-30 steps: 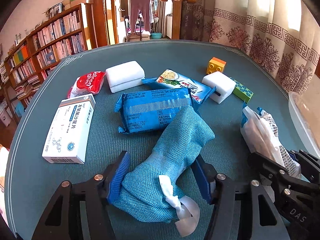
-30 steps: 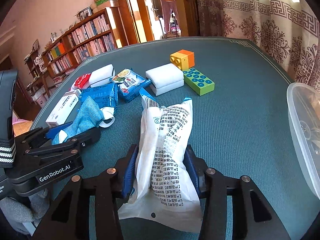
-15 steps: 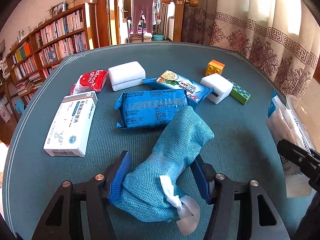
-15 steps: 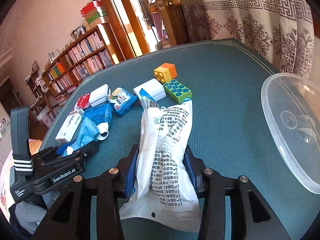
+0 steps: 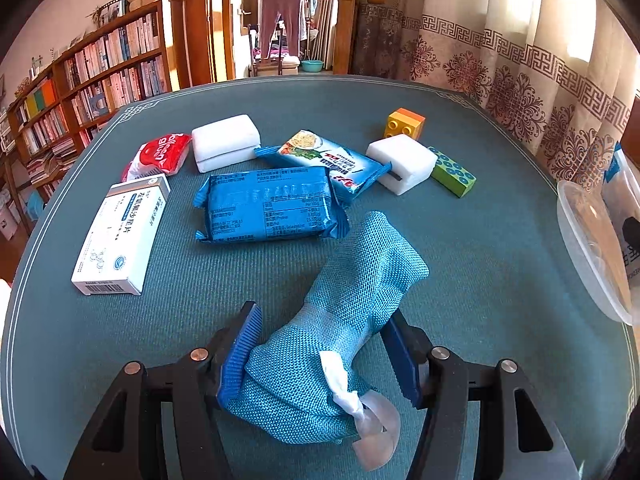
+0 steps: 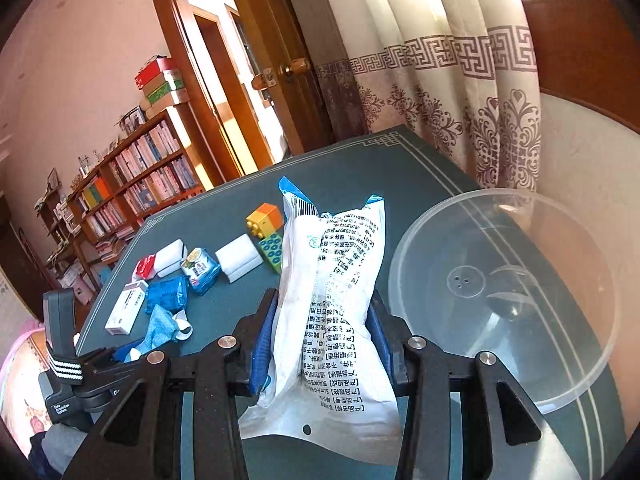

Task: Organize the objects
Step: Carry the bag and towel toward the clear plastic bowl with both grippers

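Observation:
My left gripper [image 5: 326,350] is shut on a blue mesh cloth [image 5: 348,312] with a white tag, held low over the green table [image 5: 460,92]. My right gripper [image 6: 322,334] is shut on a white printed packet [image 6: 336,300] and holds it raised, just left of a clear round plastic container [image 6: 500,300]. The container's rim also shows at the right edge of the left wrist view [image 5: 580,240]. The left gripper and the cloth show small at the lower left of the right wrist view [image 6: 160,328].
On the table lie a white medicine box [image 5: 120,236], a blue packet [image 5: 270,204], a noodle packet [image 5: 332,162], a red pouch [image 5: 162,154], two white blocks [image 5: 224,142] [image 5: 402,162], an orange-yellow brick [image 5: 404,122] and a green brick [image 5: 452,172]. Curtains hang behind.
My right gripper has lifted the white packet and carried it right, next to the clear container. My left gripper has risen slightly with the cloth.

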